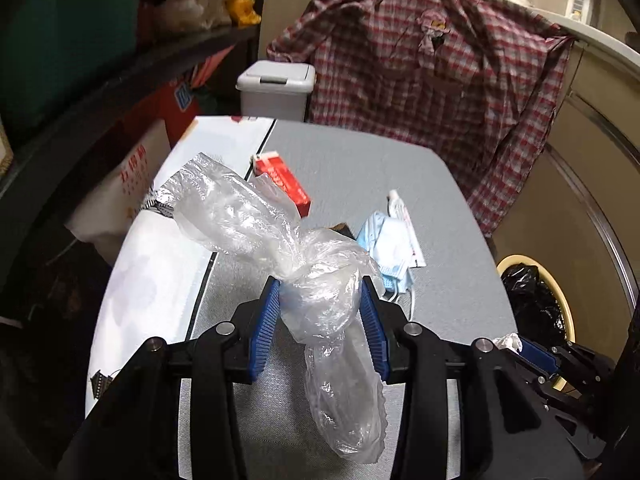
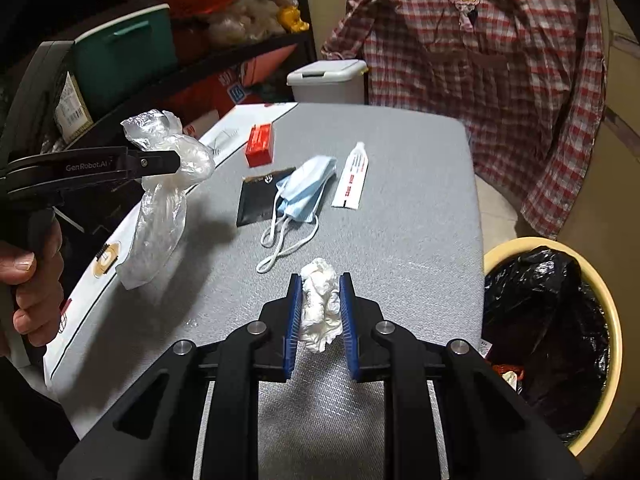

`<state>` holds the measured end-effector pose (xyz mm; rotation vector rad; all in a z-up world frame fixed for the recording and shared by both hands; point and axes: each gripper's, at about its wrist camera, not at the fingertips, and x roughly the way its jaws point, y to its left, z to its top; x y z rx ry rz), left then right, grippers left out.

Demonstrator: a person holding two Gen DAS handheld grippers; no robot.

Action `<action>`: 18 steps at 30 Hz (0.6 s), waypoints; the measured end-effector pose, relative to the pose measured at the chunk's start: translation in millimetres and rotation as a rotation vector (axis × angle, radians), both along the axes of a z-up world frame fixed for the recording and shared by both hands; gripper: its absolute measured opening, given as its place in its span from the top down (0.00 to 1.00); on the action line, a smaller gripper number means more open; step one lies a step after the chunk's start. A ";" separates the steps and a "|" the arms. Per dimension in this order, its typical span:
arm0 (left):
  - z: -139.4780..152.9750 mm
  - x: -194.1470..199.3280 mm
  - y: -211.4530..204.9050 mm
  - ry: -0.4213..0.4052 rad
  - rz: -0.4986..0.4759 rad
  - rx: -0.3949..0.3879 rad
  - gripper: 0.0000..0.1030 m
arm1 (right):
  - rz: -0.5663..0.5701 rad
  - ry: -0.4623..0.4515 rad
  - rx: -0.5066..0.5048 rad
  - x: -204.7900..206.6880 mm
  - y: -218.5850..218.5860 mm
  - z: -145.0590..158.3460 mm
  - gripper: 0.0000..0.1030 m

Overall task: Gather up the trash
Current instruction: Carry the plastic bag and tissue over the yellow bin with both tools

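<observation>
That crumpled tissue (image 2: 320, 306) pinched in your right gripper (image 2: 319, 316) fingers looks loosely held and the plastic bag (image 1: 320, 300) squeezed in your left gripper (image 1: 320, 312) dangles, so either could snag or drop before the lined bin (image 2: 556, 336) at lower right.

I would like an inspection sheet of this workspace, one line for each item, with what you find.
Surface: grey fabric-covered table; white printed sheet along its left edge.
Job's things: clear plastic bag held in the left gripper; crumpled white tissue held in the right gripper; yellow bin with black liner to the right of the table.
Clutter: red box, black sachet, blue face mask, white tube lying on the table.
Grippers: both with jaws closed on their items, lifted above the table.
Cables: nothing seen.
Surroundings: plaid shirt hanging behind; grey lidded bin; shelf with a teal box.
</observation>
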<state>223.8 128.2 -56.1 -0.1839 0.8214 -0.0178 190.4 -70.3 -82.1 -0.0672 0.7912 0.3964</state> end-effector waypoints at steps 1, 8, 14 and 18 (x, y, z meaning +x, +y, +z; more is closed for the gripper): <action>3.3 -2.1 -1.1 -0.009 0.000 0.003 0.61 | -0.002 -0.006 0.002 -1.3 -1.2 2.6 0.81; 19.8 -10.7 -11.9 -0.056 -0.001 0.017 0.61 | -0.028 -0.046 0.016 -9.9 -14.9 18.4 0.81; 29.2 -15.2 -27.1 -0.088 -0.013 0.028 0.61 | -0.061 -0.090 0.024 -17.2 -33.0 32.5 0.81; 34.4 -16.7 -38.8 -0.103 -0.027 0.036 0.61 | -0.086 -0.107 0.040 -18.6 -47.8 39.4 0.81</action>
